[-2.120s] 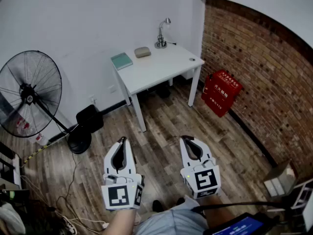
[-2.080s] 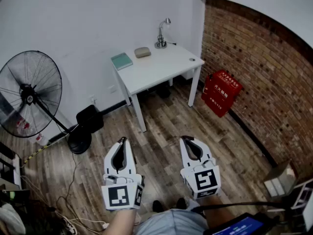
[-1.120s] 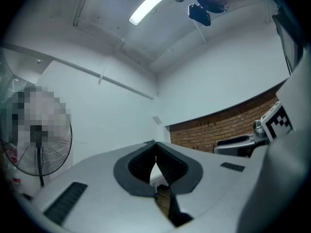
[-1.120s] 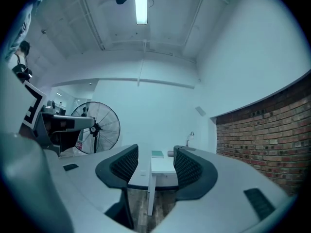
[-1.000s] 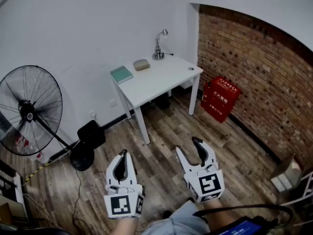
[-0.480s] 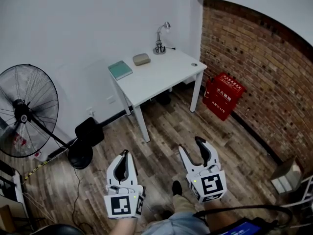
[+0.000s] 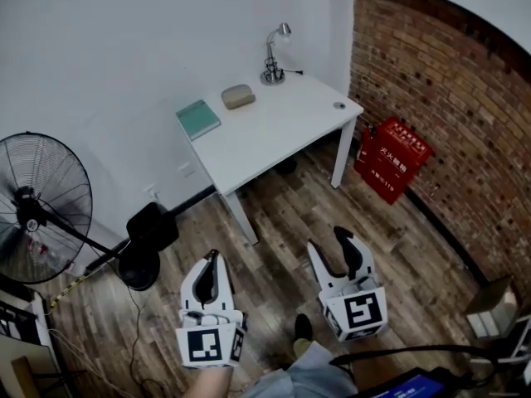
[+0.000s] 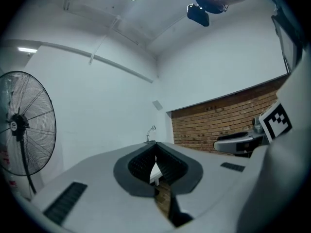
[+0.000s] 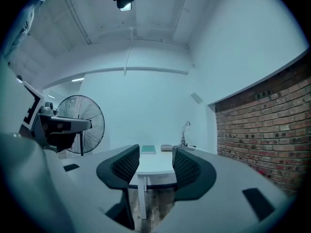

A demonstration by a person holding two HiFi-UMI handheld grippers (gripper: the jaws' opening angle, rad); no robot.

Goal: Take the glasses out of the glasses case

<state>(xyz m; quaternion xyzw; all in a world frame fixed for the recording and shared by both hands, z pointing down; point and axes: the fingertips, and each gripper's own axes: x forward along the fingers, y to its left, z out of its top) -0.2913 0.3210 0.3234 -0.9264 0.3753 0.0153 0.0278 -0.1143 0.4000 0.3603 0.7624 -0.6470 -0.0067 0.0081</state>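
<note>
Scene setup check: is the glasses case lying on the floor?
No, the glasses case lies on the white table, between the green notebook and the desk lamp.

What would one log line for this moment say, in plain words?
left gripper: shut, empty | right gripper: jaws closing, nothing between | glasses case: on white table, not yet reached

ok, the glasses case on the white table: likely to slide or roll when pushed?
The glasses case looks low, rounded and lying flat, so it probably won't roll. The table top looks smooth and bare around it, so it may well slide. It is small, so likely light.
</note>
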